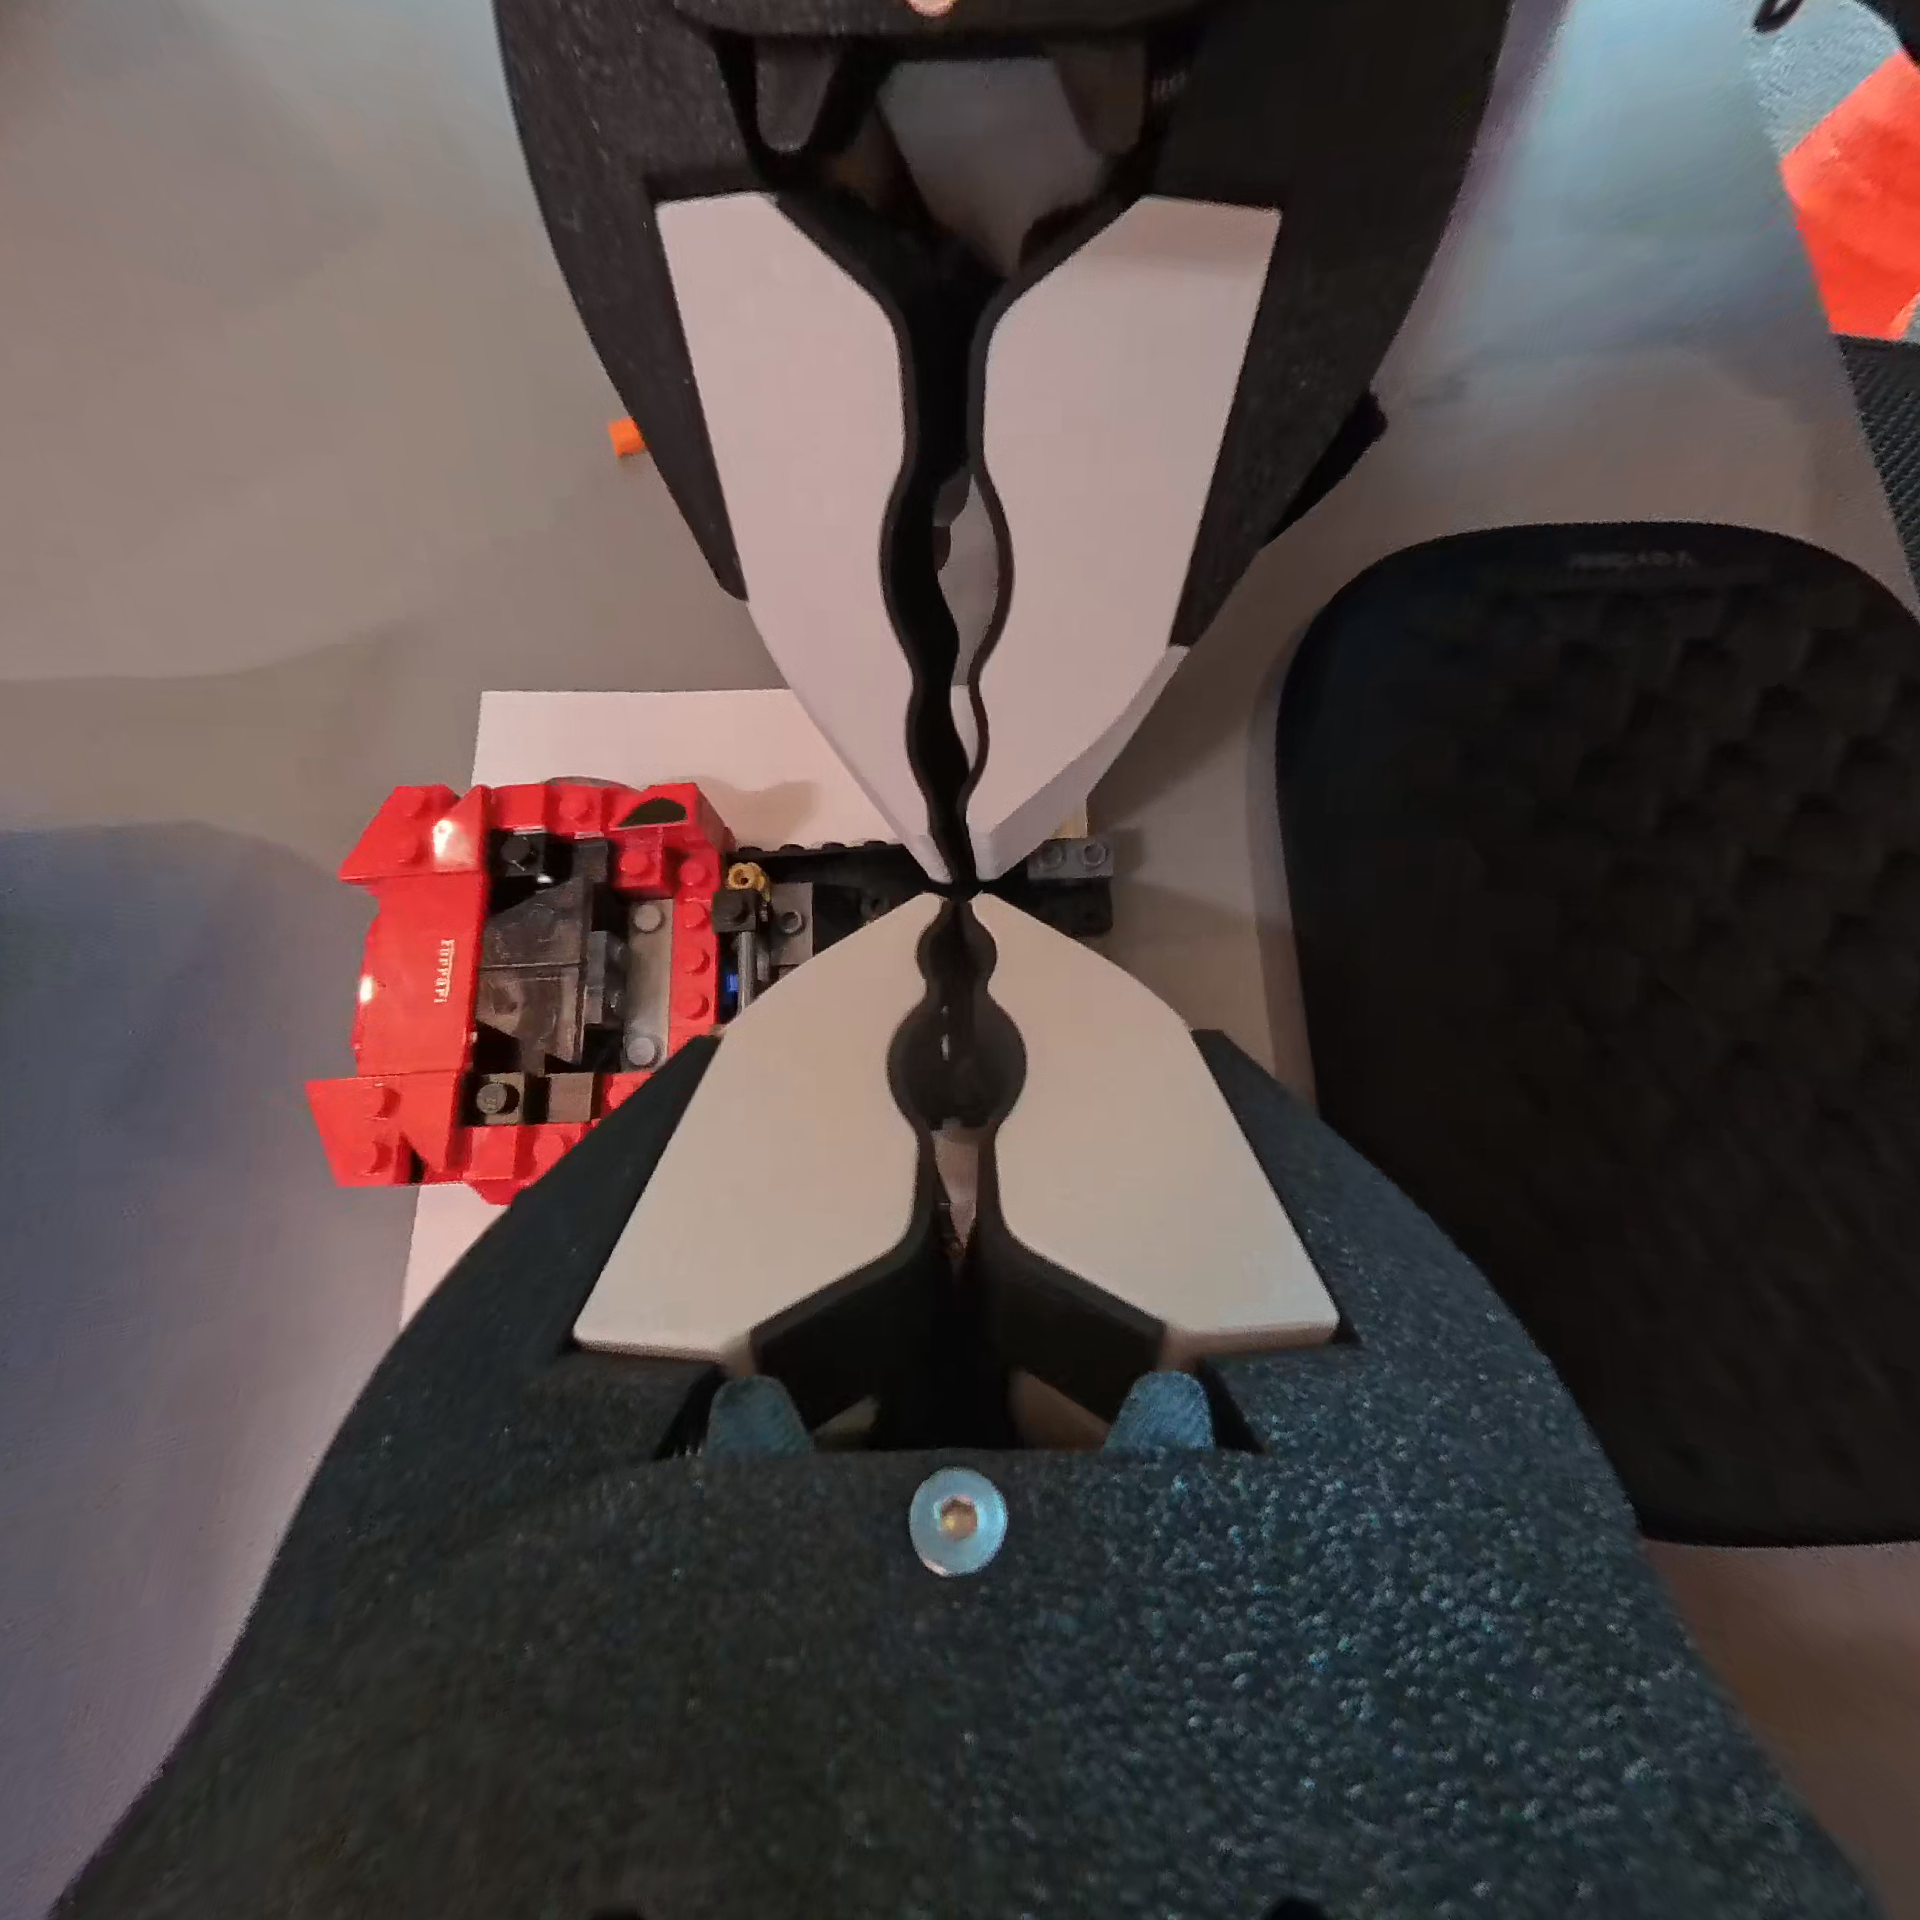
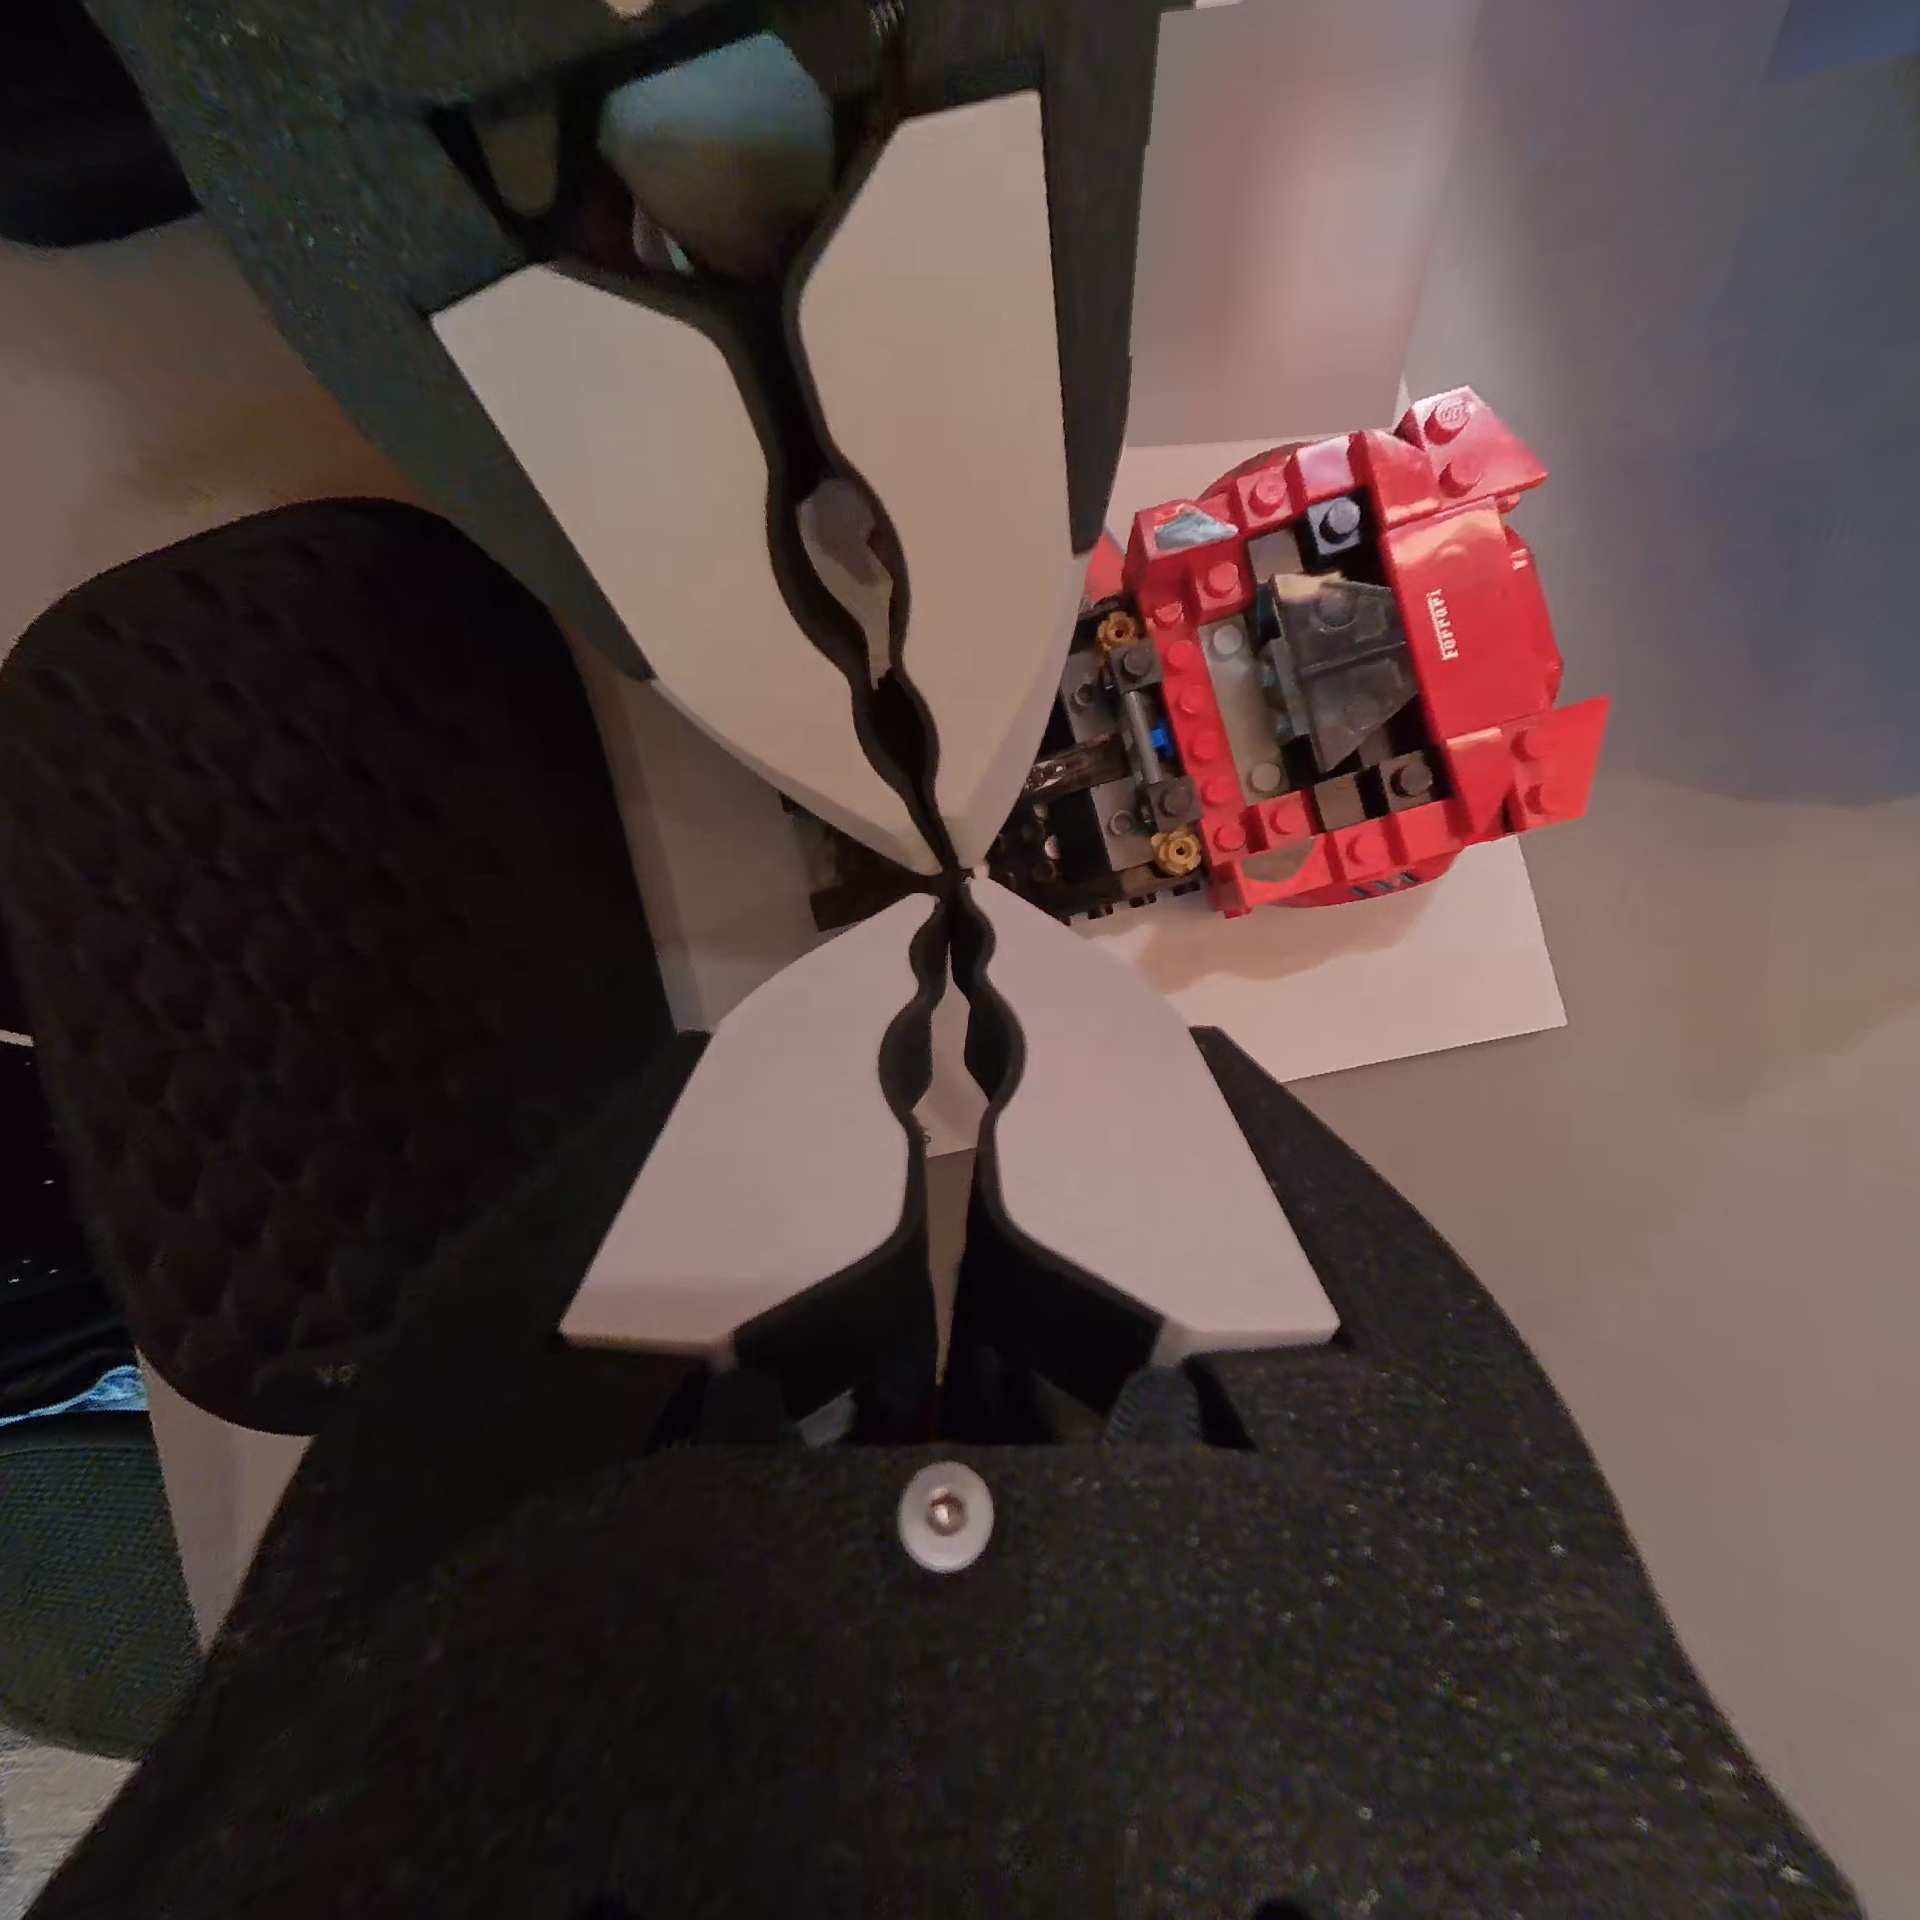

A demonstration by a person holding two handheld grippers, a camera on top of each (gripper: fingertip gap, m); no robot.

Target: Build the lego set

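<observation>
A partly built red lego car (image 1: pixel 416 987) with a black and grey inside lies on a white sheet (image 1: pixel 623 738). Its black chassis end (image 1: pixel 821 883) reaches under the grippers. My left gripper (image 1: pixel 956 909) comes from below, jaws shut. My right gripper (image 1: pixel 956 862) comes from above, also shut, and the two sets of tips meet point to point over the chassis. In the right wrist view the right gripper (image 2: pixel 951 909) is below, the left gripper (image 2: pixel 940 857) above, the car (image 2: pixel 1455 644) to the right on the sheet (image 2: pixel 1403 987). Whether the tips pinch a small piece is hidden.
A black textured chair seat (image 1: pixel 1600 1039) stands close on the right, and shows at the left in the right wrist view (image 2: pixel 312 935). A small orange piece (image 1: pixel 623 436) lies on the grey table (image 1: pixel 260 416). A red-orange object (image 1: pixel 1860 208) is at the far top right. Only a small space, under 4 cm, lies between the two pairs of fingers.
</observation>
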